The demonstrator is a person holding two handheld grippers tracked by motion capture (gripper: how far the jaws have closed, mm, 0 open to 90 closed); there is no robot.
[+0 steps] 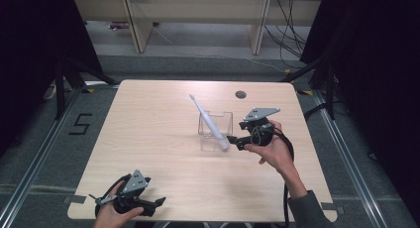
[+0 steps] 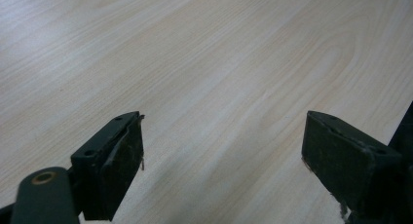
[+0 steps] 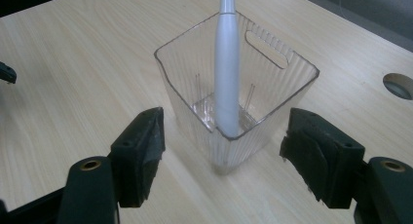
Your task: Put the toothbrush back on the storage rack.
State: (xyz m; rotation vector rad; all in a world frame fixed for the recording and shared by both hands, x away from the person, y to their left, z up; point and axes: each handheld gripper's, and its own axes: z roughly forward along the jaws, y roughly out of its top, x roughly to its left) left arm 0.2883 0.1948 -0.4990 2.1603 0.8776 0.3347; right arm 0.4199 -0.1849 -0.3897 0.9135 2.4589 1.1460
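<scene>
A clear plastic cup (image 1: 216,130) with ribbed walls stands on the wooden surface (image 1: 158,134), a little right of centre. A white toothbrush (image 1: 208,121) sits in it, handle end down on the cup's near rim and head leaning up toward the far left. In the right gripper view the toothbrush handle (image 3: 227,78) rests against the cup's (image 3: 272,97) near edge.

The right claw (image 1: 233,141) is held just beside the cup on its right, pointing at it. Its jaws stand wide apart, gripping nothing, with the cup between and just beyond them. The right hand (image 1: 275,151) holds it above the surface.

The left claw (image 1: 159,202) lies at the near left edge of the surface, well apart from the cup, in the left hand (image 1: 116,215). Its jaws are also spread wide, with bare wood (image 2: 219,63) between them.
</scene>
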